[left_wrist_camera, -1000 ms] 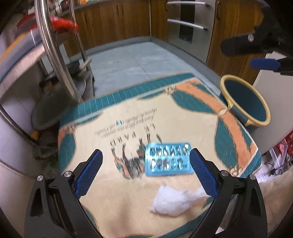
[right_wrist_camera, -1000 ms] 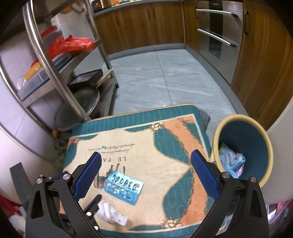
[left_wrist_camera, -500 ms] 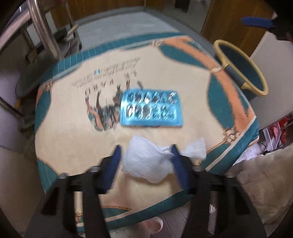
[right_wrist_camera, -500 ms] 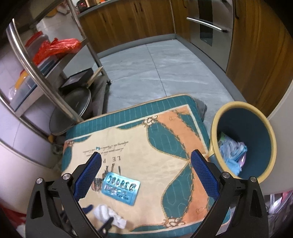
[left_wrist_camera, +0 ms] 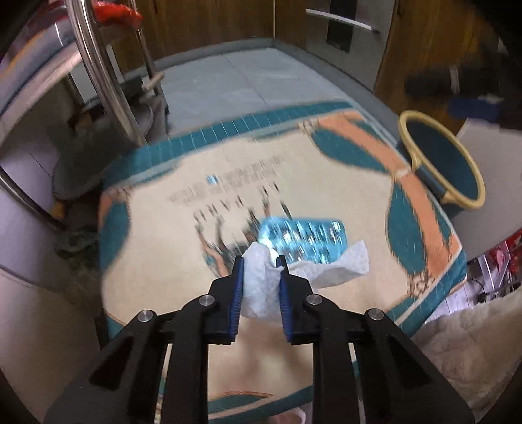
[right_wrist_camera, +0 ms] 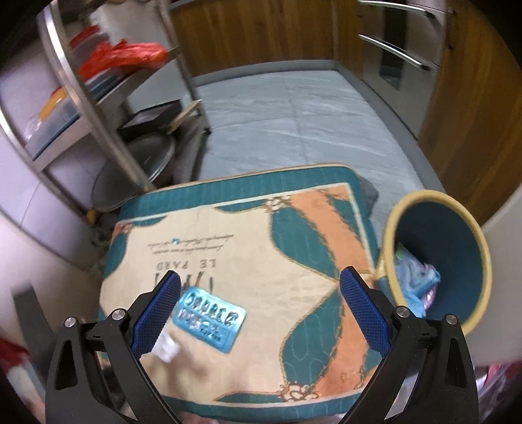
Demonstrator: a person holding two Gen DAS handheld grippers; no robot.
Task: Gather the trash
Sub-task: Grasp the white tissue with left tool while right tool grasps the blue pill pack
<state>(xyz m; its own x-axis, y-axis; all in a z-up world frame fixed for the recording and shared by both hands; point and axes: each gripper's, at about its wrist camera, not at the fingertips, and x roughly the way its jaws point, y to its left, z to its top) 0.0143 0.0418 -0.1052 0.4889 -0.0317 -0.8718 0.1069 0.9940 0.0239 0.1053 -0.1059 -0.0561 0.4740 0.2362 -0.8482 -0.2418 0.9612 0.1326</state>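
- While the left gripper (left_wrist_camera: 260,261) pinches one white tissue (left_wrist_camera: 261,287) at frame centre, its loose end trails right over one blister pack (left_wrist_camera: 301,239).
- The right gripper (right_wrist_camera: 259,282), jaws spread and empty, points down at the mat (right_wrist_camera: 261,234).
- One bin (right_wrist_camera: 440,228) stands at right.

We see a quilted cushion (right_wrist_camera: 248,248) patterned in cream, teal and orange, with upside-down lettering printed on it. Behind it lies a grey tiled floor (right_wrist_camera: 293,111), edged by wooden cabinets (right_wrist_camera: 254,29) and a steel oven front with bar handles (right_wrist_camera: 401,49). To our left stands a metal rack (right_wrist_camera: 81,88), holding a red plastic bag (right_wrist_camera: 124,55) on a shelf and dark round pans (right_wrist_camera: 146,156) lower down.
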